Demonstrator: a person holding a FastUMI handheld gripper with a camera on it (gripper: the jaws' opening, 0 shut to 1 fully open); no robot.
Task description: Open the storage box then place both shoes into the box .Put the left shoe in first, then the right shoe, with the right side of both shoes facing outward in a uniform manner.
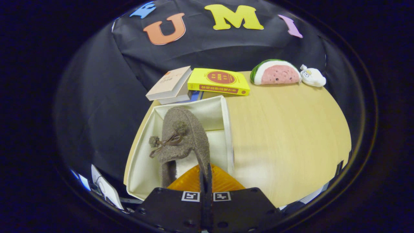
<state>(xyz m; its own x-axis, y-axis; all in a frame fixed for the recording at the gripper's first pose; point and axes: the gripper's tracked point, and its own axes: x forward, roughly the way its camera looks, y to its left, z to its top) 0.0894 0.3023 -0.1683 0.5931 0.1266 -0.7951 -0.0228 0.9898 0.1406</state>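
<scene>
Pale wood makes up the bench (pixel 291 129), which takes most of the centre and right of the frame. On its left part, in the middle of the picture, stands the open storage box (pixel 142 168), cream fabric with its walls upright and its inside showing. A brown woolly shoe (pixel 187 136) with a bow and two pompoms hangs over the box's inside, toe pointing away toward the far wall, its orange sole (pixel 223 181) facing up near the bottom centre. The tongs (pixel 206 181) sit at the bottom centre with their fingers pressed together on the thin heel edge of the shoe, which runs straight up from between them.

Beyond the box, upper centre, a yellow book (pixel 220 81) lies flat beside a beige book (pixel 169 84) stacked on others, of which a blue edge peeks out. A watermelon-slice plush (pixel 275 72) and a small white plush toy (pixel 312 77) rest at the bench's far edge, upper right, touching or nearly so.

Whether the shoe touches the box floor cannot be told; the shoe hides part of the box's inside. White cards at lower left are too cut off to make out.
</scene>
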